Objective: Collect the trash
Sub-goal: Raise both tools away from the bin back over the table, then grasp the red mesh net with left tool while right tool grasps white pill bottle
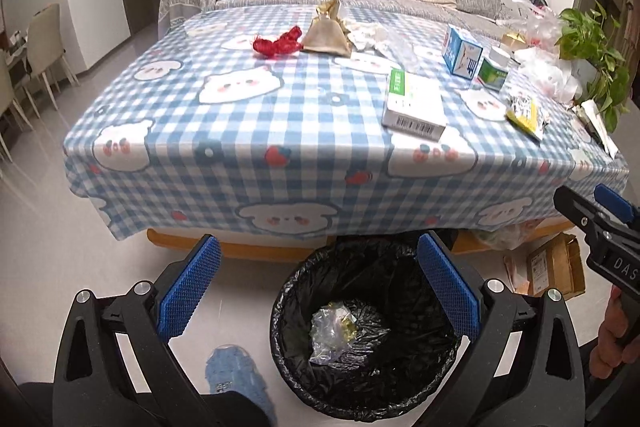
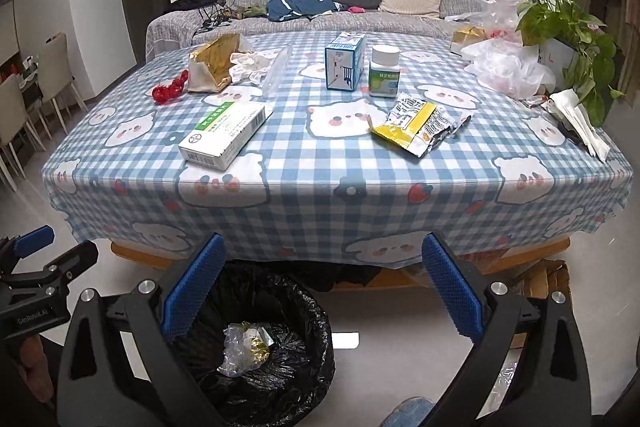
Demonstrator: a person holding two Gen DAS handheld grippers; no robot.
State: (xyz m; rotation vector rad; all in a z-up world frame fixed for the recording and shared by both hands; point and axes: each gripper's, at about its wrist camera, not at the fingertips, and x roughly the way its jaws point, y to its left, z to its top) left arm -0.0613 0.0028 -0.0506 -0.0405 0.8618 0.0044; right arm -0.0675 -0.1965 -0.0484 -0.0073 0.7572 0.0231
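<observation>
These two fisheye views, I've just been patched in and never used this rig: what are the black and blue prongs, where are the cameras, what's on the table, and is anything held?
There is no robot arm: a person holds one two-finger gripper in each hand, each with a camera looking along its fingers. The prongs are those fingers with blue pads.

The left wrist view shows the left gripper open and empty above the black-lined trash bin, which holds a crumpled clear wrapper. The right wrist view shows the right gripper, also open and empty.

On the checked tablecloth lie a white and green box, a yellow snack wrapper, a blue carton, a white bottle, a beige pouch, red scraps and plastic bags.
</observation>
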